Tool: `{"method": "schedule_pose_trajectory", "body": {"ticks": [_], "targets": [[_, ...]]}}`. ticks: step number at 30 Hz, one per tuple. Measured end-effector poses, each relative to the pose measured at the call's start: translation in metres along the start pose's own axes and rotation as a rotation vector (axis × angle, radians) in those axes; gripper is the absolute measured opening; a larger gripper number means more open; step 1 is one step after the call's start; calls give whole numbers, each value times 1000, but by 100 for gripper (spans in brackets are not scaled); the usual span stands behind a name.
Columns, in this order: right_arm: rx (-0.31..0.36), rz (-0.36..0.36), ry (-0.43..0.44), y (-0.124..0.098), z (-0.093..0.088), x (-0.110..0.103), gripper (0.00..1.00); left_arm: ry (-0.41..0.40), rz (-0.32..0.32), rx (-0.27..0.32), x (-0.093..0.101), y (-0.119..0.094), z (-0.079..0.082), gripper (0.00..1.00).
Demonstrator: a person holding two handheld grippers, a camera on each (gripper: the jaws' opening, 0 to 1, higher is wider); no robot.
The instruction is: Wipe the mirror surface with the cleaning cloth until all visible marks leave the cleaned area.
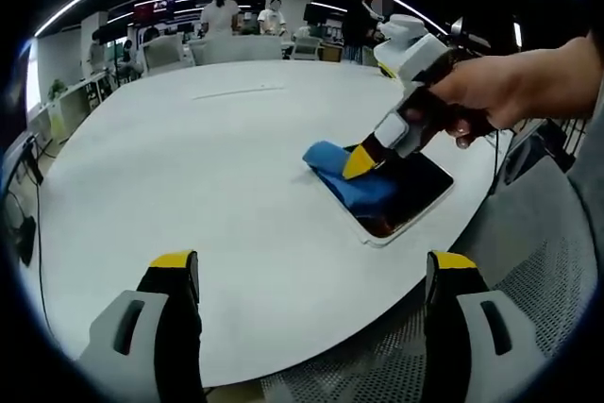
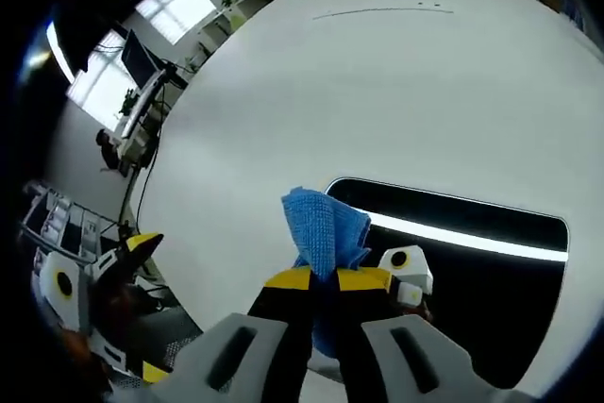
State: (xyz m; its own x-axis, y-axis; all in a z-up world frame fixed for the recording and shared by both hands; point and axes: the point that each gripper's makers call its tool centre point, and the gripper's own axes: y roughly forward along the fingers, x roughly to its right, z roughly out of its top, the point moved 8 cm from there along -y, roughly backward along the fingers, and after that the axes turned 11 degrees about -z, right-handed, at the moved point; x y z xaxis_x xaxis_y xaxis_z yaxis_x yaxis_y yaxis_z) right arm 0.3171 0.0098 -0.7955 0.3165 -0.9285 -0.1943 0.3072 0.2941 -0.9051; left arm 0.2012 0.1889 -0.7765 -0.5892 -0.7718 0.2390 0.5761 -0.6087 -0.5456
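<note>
A dark rectangular mirror [image 1: 415, 197] [image 2: 472, 243] in a white frame lies flat on the white round table [image 1: 208, 167] near its right edge. A blue cleaning cloth [image 1: 342, 179] [image 2: 322, 222] rests on the mirror's left end. My right gripper [image 1: 362, 161] [image 2: 326, 279], held by a hand, is shut on the cloth and presses it onto the glass. My left gripper [image 1: 311, 266] hangs open over the table's near edge, away from the mirror, with nothing between its jaws. It also appears at the left [image 2: 149, 307] of the right gripper view. A ceiling light reflects as a bright strip in the glass.
A grey mesh chair [image 1: 538, 271] stands below the table edge at the right. Office chairs [image 1: 165, 49] and standing people [image 1: 222, 14] are beyond the table's far side. Desks with monitors [image 2: 132, 58] line the room's left.
</note>
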Motion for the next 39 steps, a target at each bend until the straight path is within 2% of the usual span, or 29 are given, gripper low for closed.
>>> {"method": "schedule_pose_trajectory", "body": {"ticks": [4,39], "targets": [[-1,-13,41,0,0,2,1,0,1,0,-1,1,-1,99],[18,-56,84,-12,-11,43,1,2,5,0,2,-2,2,99]]}}
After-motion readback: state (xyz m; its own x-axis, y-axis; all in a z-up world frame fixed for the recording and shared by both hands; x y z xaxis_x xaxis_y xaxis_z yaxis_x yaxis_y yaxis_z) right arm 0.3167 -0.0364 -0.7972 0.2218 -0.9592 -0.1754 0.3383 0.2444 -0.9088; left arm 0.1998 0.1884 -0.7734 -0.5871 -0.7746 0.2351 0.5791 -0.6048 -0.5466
